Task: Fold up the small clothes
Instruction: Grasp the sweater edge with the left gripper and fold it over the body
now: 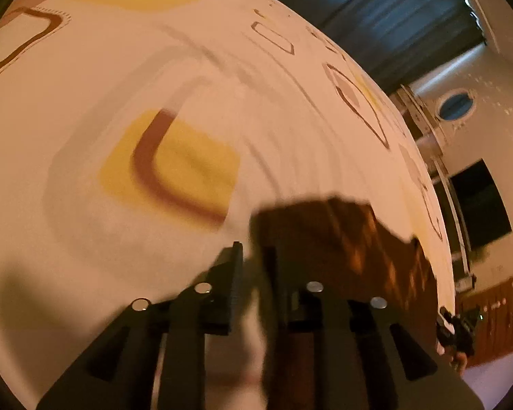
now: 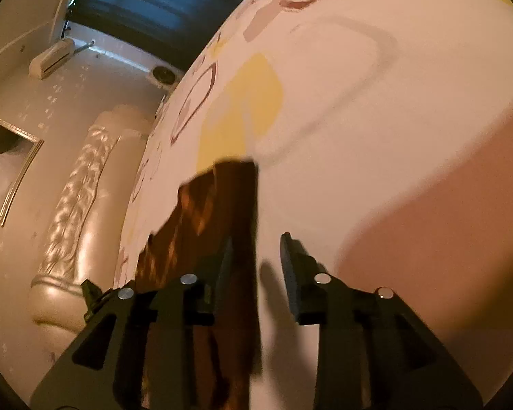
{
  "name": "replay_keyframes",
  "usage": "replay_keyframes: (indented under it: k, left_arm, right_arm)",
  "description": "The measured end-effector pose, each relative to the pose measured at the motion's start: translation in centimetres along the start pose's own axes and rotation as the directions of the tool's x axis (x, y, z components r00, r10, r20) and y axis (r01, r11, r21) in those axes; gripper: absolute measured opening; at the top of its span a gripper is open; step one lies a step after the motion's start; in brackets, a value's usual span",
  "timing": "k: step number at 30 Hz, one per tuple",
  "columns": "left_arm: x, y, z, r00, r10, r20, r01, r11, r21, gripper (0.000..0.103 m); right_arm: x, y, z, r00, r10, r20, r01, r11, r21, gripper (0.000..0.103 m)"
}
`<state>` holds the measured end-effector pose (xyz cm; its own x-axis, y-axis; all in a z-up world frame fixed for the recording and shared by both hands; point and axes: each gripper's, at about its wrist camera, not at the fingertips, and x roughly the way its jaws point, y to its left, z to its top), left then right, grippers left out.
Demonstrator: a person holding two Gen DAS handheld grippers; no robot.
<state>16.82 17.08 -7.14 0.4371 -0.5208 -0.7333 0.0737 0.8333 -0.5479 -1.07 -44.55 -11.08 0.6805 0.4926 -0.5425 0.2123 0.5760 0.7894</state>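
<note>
A small brown patterned garment (image 1: 342,239) lies on a pale bedsheet (image 1: 154,68) printed with yellow and brown shapes. In the left wrist view my left gripper (image 1: 254,256) stands at the garment's near left corner, jaws slightly apart, the cloth edge over the right finger; the view is blurred. In the right wrist view the garment (image 2: 219,205) lies against the left finger of my right gripper (image 2: 256,242), whose jaws are open, with bare sheet (image 2: 359,136) between them.
The bed's edge runs beside the garment. Beyond it are a wall with a framed picture (image 2: 3,171), an ornate white headboard post (image 2: 75,205), an air conditioner (image 2: 51,58) and a dark screen (image 1: 478,201).
</note>
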Motion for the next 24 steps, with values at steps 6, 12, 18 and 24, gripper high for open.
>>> replay_keyframes:
  k: [6, 12, 18, 24]
  left_arm:
    - [-4.3, -0.1, -7.7, 0.995, -0.055, -0.078, 0.061, 0.996, 0.07, 0.043]
    - [-6.8, -1.5, -13.9, 0.985, -0.115, -0.131, 0.131, 0.985, 0.117, 0.054]
    - [-6.8, -2.1, -16.4, 0.972, -0.137, -0.194, 0.168, 0.974, 0.154, 0.054]
    - [-5.9, -2.5, -17.7, 0.968, -0.137, -0.208, 0.173, 0.971, 0.165, 0.057]
  right_arm:
    - [-3.5, -1.0, -5.5, 0.988, 0.084, -0.128, -0.086, 0.996, -0.006, 0.04]
    - [-3.9, 0.5, -10.4, 0.941, 0.145, -0.306, -0.182, 0.979, -0.095, 0.044]
    - [-3.4, 1.2, -13.6, 0.89, 0.181, -0.419, -0.25, 0.961, -0.116, 0.045]
    - [-3.0, 2.5, -14.8, 0.871, 0.145, -0.469, -0.249, 0.954, -0.168, 0.047]
